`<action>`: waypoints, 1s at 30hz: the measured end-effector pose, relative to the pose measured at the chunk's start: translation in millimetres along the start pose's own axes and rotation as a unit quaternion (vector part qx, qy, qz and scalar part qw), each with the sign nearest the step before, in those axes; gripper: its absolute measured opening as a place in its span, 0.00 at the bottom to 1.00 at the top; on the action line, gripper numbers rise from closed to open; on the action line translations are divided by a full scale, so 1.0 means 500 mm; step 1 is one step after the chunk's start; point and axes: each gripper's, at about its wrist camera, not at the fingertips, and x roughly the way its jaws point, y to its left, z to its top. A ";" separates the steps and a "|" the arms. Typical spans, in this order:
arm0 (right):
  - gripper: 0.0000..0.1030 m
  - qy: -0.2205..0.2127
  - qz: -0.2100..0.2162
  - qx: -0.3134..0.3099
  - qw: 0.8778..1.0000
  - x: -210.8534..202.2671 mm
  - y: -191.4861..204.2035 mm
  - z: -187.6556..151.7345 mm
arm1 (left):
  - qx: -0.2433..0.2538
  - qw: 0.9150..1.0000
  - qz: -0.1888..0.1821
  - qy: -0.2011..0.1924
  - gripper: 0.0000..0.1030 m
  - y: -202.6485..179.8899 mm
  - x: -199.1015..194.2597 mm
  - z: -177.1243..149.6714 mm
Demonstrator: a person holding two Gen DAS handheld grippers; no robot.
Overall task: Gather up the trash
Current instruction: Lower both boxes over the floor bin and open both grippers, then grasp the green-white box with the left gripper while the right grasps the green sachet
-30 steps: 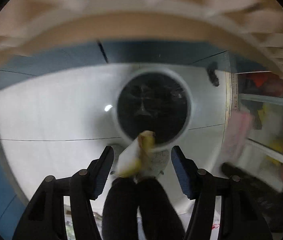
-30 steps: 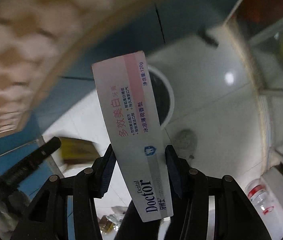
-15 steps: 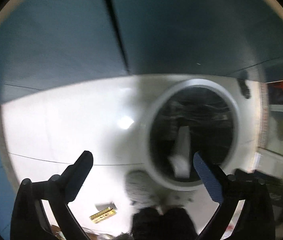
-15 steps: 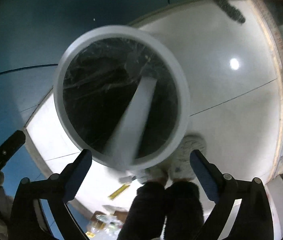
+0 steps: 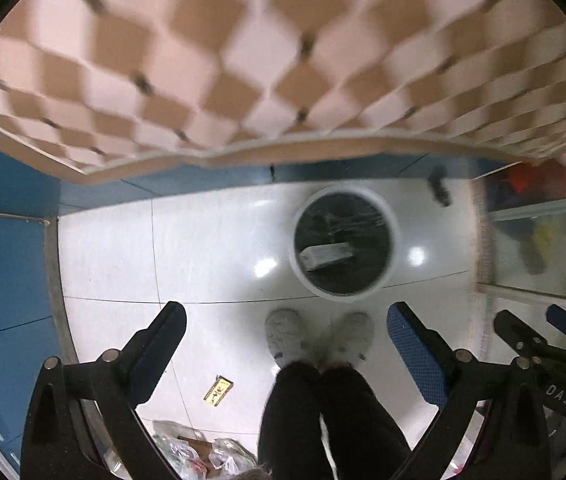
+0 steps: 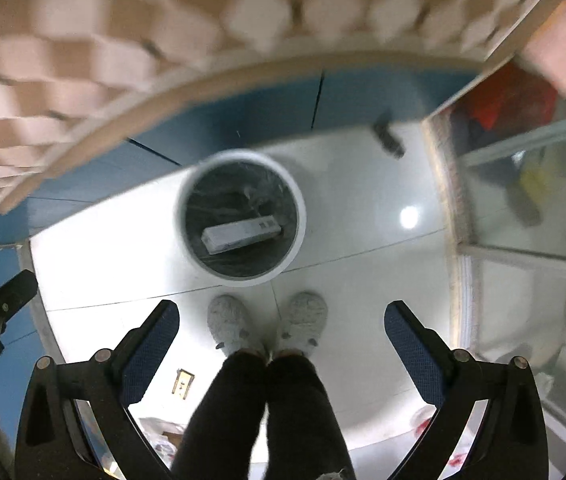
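Toothpaste box (image 6: 241, 233): long white carton, lies flat and slightly tilted inside the white round trash bin (image 6: 302, 216), on the black liner. Print on it too small to read. Same box seen from the left wrist view (image 5: 325, 255), again inside the bin (image 5: 394, 240), pale grey-white with a dark patch at one end. Other bits in the bin are dark and unclear.

Left gripper (image 5: 286, 338): points down at the floor, jaws spread wide, nothing between the blue pads (image 5: 415, 354). The jaws have just been opening, and now stand fully apart. The bin sits ahead of it, beyond the fingertips and a bit toward the right finger. Right gripper (image 6: 282, 334): also points down, jaws wide, empty, blue pads (image 6: 413, 350) bare; its jaws have likewise just been opening. Its bin lies ahead, closer to the left finger.

Between the fingers in both views: the person's grey slippers (image 6: 229, 326) and black trouser legs (image 6: 259, 412), standing just short of the bin. A small yellow wrapper (image 5: 218, 389) lies on the white tile floor (image 5: 211, 248) near the left finger, behind the tips. Crumpled plastic bags (image 5: 203, 454) at the bottom edge. Checkered tan-and-pink tabletop (image 5: 267, 52) fills the far side, blurred. The right gripper's fingertips show at the right edge of the left view.
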 end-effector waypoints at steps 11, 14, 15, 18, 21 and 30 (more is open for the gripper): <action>1.00 -0.100 0.085 0.027 0.991 -0.533 0.008 0.007 | -0.017 0.993 -0.037 -0.108 1.00 -0.004 -0.371 0.092; 1.00 -0.126 0.108 0.050 0.985 -0.590 0.005 0.078 | -0.059 0.989 -0.026 -0.135 1.00 0.021 -0.403 0.179; 1.00 -0.130 0.115 0.058 0.983 -0.587 0.004 0.110 | -0.081 0.987 -0.022 -0.139 1.00 0.031 -0.406 0.213; 1.00 -0.144 0.122 0.085 0.978 -0.610 -0.012 0.225 | -0.138 0.980 -0.019 -0.141 1.00 0.049 -0.397 0.317; 1.00 -0.142 0.134 0.088 0.977 -0.602 -0.016 0.366 | -0.197 0.973 -0.021 -0.119 1.00 0.083 -0.358 0.423; 1.00 -0.124 0.104 0.081 0.983 -0.517 0.001 0.746 | -0.438 0.889 -0.136 0.020 0.98 0.132 -0.194 0.647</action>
